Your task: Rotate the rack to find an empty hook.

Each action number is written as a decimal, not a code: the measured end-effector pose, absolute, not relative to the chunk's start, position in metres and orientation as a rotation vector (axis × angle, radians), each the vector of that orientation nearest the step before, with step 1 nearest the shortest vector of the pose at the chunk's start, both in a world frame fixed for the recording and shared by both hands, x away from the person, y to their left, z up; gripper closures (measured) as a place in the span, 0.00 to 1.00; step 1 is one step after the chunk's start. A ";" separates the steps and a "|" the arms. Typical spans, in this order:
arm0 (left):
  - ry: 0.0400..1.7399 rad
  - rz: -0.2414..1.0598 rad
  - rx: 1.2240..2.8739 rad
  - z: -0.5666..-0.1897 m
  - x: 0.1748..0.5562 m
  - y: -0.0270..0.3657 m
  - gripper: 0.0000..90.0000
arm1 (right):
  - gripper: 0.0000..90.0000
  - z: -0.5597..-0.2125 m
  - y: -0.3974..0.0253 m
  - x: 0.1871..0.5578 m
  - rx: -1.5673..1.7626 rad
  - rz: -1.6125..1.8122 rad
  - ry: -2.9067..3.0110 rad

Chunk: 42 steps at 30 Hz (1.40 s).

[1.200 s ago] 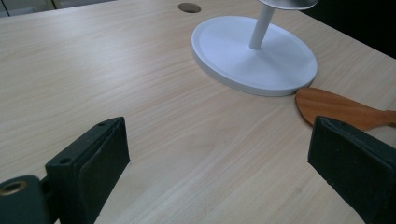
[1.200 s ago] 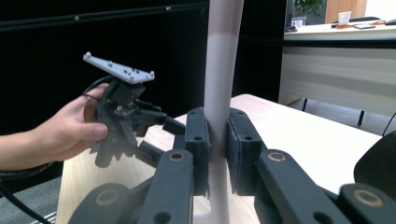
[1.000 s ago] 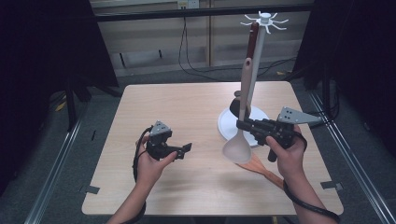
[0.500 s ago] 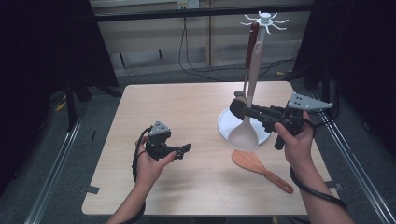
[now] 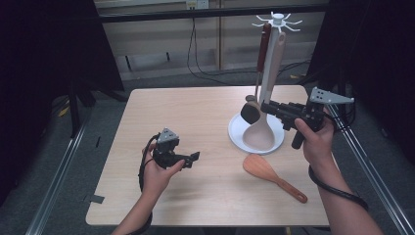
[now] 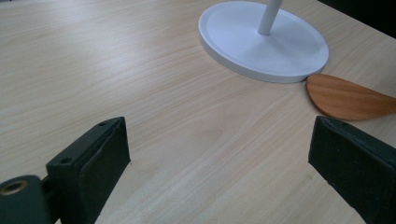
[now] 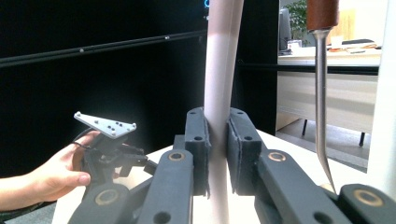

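Observation:
A white utensil rack (image 5: 277,19) rises from a round white base (image 5: 237,132) at the table's right. My right gripper (image 5: 266,106) is shut on the handle of a beige spoon (image 5: 258,134), holding it upright with the handle's top close to the rack's hooks. In the right gripper view the jaws (image 7: 217,154) clamp that beige handle (image 7: 219,70). A brown-handled utensil (image 5: 264,44) hangs from the rack with its black head low. A wooden spatula (image 5: 266,171) lies on the table. My left gripper (image 5: 195,157) hovers open at the table's left, nothing between its jaws (image 6: 219,158).
The left gripper view shows the rack's base (image 6: 243,42) and the spatula's blade (image 6: 345,95) ahead. The hanging utensil's metal shank (image 7: 320,93) is just right of the held handle. Metal rails run along both sides of the table (image 5: 195,112).
My right gripper has lifted the beige spoon up off the table beside the spatula and carried it back toward the rack. The left gripper has stayed put.

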State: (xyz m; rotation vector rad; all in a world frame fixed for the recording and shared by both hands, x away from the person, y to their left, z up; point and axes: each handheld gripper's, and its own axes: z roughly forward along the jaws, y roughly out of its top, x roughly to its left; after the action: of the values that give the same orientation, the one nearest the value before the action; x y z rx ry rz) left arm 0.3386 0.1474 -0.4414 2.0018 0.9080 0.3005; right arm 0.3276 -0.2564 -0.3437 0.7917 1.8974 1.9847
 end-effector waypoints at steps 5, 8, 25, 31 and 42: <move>0.907 0.295 2.003 -0.442 0.339 0.147 0.06 | 0.89 -0.345 -0.259 0.333 0.810 1.991 1.902; 0.909 0.290 2.003 -0.443 0.339 0.146 0.06 | 0.89 -0.346 -0.260 0.336 0.816 1.995 1.899; 0.899 0.277 2.016 -0.445 0.339 0.146 0.06 | 0.89 -0.350 -0.266 0.350 0.842 2.036 1.908; 0.909 0.276 2.005 -0.445 0.339 0.146 0.06 | 0.89 -0.352 -0.268 0.354 0.865 2.037 1.902; 0.900 0.282 2.020 -0.444 0.339 0.145 0.07 | 0.87 -0.358 -0.271 0.365 0.918 2.066 1.878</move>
State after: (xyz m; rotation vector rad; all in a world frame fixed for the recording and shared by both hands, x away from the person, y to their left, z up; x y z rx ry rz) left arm 0.3388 0.1454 -0.4439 2.0198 0.9004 0.2819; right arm 0.3649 -0.2709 -0.3578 0.9180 1.8776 2.0665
